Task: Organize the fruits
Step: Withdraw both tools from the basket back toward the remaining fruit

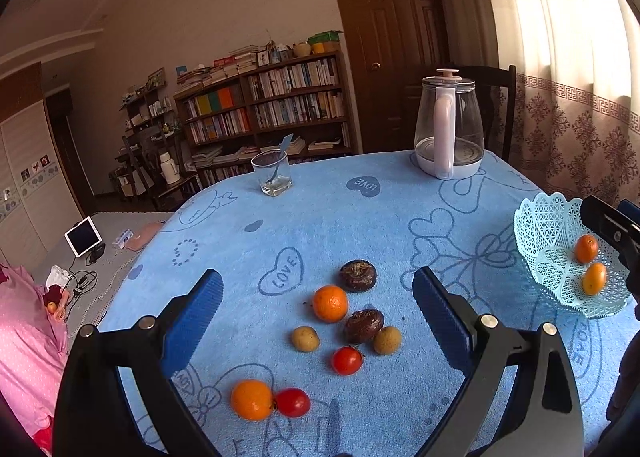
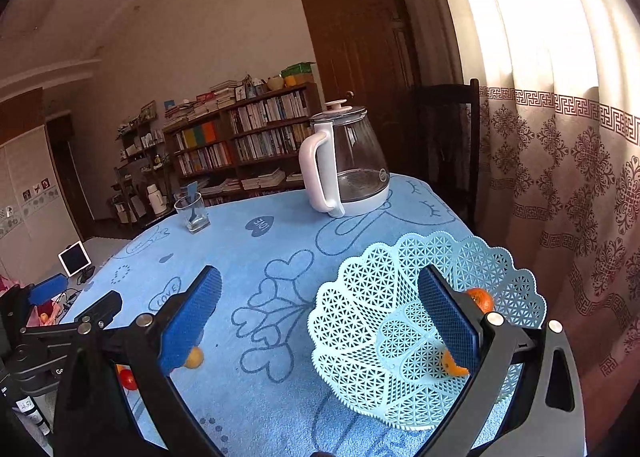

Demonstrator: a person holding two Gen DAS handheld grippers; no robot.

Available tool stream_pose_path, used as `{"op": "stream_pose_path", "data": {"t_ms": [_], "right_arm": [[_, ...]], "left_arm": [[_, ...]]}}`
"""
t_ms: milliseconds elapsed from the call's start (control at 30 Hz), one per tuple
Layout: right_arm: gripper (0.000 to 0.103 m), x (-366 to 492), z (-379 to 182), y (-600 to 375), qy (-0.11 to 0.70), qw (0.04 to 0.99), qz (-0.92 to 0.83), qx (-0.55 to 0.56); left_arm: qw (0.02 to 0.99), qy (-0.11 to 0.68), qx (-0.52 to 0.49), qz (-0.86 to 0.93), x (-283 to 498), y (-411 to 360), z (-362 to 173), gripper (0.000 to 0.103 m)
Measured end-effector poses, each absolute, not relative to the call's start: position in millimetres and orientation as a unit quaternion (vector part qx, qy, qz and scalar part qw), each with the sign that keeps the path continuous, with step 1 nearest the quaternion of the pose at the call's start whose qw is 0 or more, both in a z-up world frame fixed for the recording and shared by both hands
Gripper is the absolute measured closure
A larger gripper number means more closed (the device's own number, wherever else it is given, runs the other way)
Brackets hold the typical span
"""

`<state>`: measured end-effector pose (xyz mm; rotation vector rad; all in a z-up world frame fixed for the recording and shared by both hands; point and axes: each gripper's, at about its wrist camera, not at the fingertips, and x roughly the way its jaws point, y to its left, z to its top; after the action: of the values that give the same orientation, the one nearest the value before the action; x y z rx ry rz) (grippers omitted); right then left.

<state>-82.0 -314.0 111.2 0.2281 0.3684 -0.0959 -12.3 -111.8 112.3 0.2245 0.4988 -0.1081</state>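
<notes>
Hovering your left gripper [image 1: 318, 299], jaws spread and empty, you are lining up on the loose fruit cluster [image 1: 344, 321] on the blue cloth. Your right gripper [image 2: 320, 305] is gaping empty above the lattice basket [image 2: 360, 357], which is holding two small oranges [image 1: 586, 249]. Judging next: lower, pinch one fruit, carry it right.

Between the loose fruit cluster [image 1: 348, 321] and the basket [image 1: 560, 257] you have open blue surface [image 1: 400, 217]; the kettle [image 1: 448, 129] and glass [image 1: 272, 173] stand well back, out of your path.
</notes>
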Motion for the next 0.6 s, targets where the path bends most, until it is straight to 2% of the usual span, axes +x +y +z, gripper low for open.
{"op": "stream_pose_path", "data": {"t_ms": [600], "right_arm": [[0.003, -68.8, 93.1, -277.0, 0.222, 0.972, -0.008, 0.072]], "left_arm": [[0.958, 0.269, 0.098, -0.026, -7.8, -81.5, 101.6, 0.008]]}}
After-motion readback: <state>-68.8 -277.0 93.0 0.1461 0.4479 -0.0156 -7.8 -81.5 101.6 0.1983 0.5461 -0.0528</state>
